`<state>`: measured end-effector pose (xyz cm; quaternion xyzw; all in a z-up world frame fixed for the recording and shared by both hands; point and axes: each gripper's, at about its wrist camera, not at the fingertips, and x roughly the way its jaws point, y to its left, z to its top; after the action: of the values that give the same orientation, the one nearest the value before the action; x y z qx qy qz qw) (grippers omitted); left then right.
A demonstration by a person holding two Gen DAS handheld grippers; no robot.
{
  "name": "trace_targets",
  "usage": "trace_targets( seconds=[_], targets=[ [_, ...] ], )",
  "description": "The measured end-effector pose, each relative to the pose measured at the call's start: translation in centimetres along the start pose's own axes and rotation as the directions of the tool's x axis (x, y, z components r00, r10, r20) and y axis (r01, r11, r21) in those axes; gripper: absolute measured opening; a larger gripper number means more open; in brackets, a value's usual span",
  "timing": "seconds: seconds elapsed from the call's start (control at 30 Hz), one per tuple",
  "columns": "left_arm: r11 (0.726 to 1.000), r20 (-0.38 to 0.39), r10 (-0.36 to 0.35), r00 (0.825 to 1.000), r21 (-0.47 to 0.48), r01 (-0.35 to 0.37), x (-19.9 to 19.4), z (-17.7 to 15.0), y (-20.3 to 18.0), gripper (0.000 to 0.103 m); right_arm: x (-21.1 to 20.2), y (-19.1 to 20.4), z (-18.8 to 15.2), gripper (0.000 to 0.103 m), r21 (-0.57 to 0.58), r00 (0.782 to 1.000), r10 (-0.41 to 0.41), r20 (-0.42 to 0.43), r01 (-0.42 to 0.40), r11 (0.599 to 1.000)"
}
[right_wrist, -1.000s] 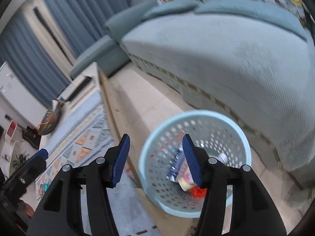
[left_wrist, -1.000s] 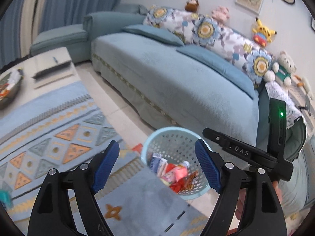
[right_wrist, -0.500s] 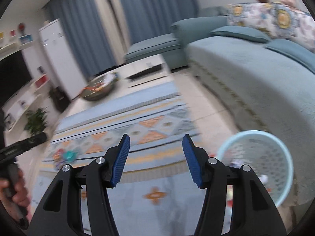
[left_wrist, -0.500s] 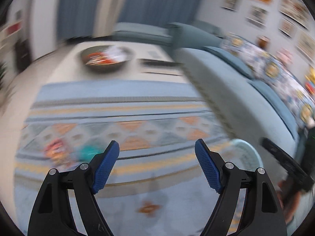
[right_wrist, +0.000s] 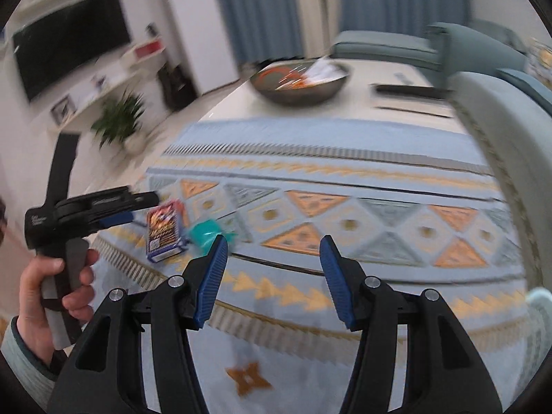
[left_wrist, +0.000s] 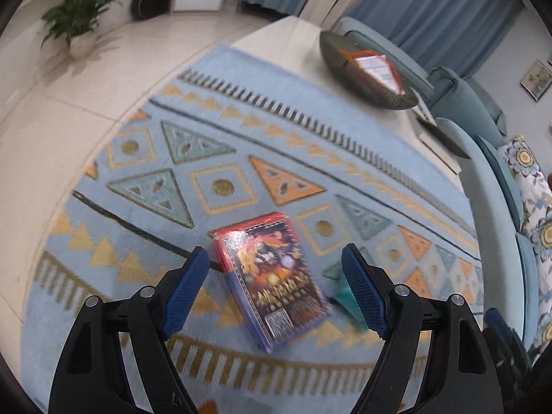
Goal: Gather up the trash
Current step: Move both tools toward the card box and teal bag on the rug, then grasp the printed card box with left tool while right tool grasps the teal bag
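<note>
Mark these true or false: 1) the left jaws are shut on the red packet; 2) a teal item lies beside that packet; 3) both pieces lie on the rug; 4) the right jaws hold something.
1) False: the left gripper is open, with the red packet lying on the rug below it.
2) True: the teal item lies right next to the packet.
3) True.
4) False: the right gripper is open with nothing in it.
</note>
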<state>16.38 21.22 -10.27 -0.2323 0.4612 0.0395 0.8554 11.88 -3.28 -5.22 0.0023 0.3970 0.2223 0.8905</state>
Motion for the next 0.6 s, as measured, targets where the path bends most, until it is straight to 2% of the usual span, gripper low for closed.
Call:
trace_targets(
  seconds=[0.13, 0.27, 0.3, 0.33, 0.4, 0.43, 0.6],
  targets=[
    [0.999, 0.006, -0.020, 1.000, -0.028, 0.021, 1.8, 0.1, 0.6, 0.078, 3.8, 2.3, 0.3, 0.052, -0.097, 0.999, 0.006, -0.043, -0.010, 0.995],
    [0.999, 0.030, 0.010, 0.999, 0.031, -0.011, 2.7, 0.3, -0.1, 0.079, 6.8, 3.5, 0.5, 0.052, -0.163, 0.996, 0.004, -0.087, -0.019, 0.986],
    [0.998, 0.039, 0.025, 0.999, 0.056, -0.027, 2.8, 0.2, -0.4, 0.078, 7.4, 3.7, 0.5, 0.056, -0.170, 0.995, 0.010, -0.097, -0.026, 0.985],
    [0.996, 0.046, 0.035, 0.998, 0.080, -0.038, 3.0, 0.2, -0.3, 0.077, 7.9, 3.9, 0.6, 0.062, -0.174, 0.995, 0.012, -0.099, -0.030, 0.984],
    [0.990, 0.070, 0.060, 0.996, 0.124, -0.068, 3.0, -0.3, -0.4, 0.066, 8.7, 4.3, 0.3, 0.064, -0.202, 0.995, 0.002, -0.102, -0.023, 0.979],
    [0.988, 0.078, 0.055, 0.995, 0.141, -0.066, 2.9, -0.5, -0.2, 0.064, 9.2, 4.5, 0.1, 0.064, -0.221, 0.994, -0.004, -0.111, -0.020, 0.975],
    [0.989, 0.078, -0.046, 0.996, 0.145, 0.034, 1.9, -1.0, 1.3, 0.064, 11.0, 5.1, 0.1, 0.064, -0.268, 0.992, -0.024, -0.124, -0.010, 0.963]
  ],
)
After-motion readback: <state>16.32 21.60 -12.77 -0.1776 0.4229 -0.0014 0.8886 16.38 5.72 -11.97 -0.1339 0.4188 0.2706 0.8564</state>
